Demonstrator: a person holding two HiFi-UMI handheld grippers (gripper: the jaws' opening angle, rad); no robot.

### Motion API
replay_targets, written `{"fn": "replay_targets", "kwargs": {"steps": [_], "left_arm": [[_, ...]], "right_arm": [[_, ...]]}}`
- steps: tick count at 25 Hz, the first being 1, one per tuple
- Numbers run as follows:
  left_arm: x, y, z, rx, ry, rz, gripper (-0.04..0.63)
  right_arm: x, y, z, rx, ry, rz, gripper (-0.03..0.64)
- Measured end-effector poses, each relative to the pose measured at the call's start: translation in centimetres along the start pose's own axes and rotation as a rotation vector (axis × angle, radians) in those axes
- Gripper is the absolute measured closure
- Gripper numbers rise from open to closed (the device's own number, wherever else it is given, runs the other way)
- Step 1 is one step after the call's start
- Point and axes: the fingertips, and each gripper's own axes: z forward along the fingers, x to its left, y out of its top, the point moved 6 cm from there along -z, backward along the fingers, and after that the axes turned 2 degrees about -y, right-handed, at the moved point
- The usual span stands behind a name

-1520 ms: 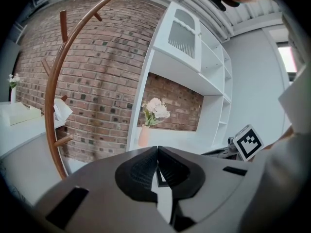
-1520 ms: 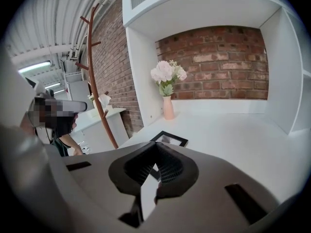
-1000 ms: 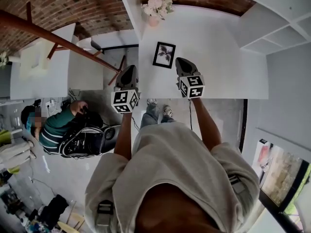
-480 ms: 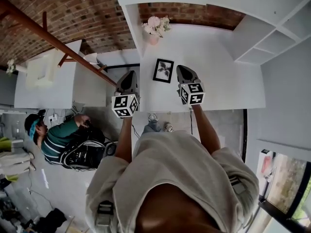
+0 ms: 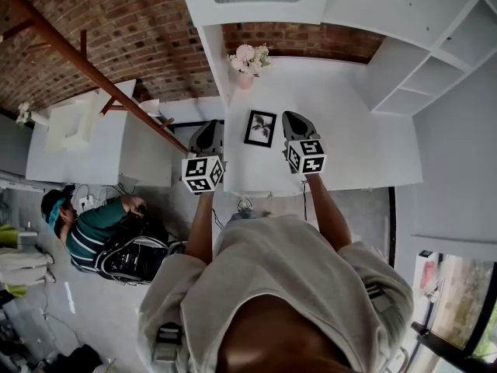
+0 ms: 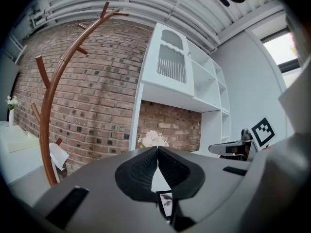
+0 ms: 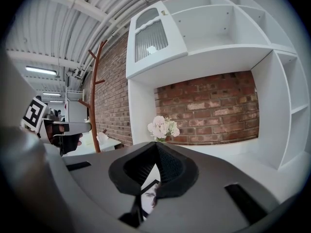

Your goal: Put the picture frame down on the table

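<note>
White table (image 5: 349, 123); picture frame (image 6: 166, 203) mostly hidden behind closed left claw (image 6: 158, 148)

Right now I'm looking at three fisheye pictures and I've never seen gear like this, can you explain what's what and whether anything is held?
No robot: a person holds a two-jaw gripper in each hand. The head view comes from a camera on the person's head, looking steeply down at the left gripper and the right gripper; the marker cubes are part of them. The other two pictures come from cameras riding on each gripper, looking along its jaws. On the white table a picture frame lies flat between the grippers, and a vase of flowers stands farther back. Both grippers' jaws are closed on nothing, so the frame is not held.
</note>
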Motion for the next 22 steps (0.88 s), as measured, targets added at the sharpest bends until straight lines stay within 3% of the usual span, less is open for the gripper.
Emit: {"fn": "replay_targets", "kwargs": {"steps": [22], "left_arm": [[-1.2, 0.4, -0.4, 0.000, -0.001, 0.013, 0.578]], "right_arm": [[-0.4, 0.5, -0.9, -0.007, 0.000, 0.001, 0.594]]}}
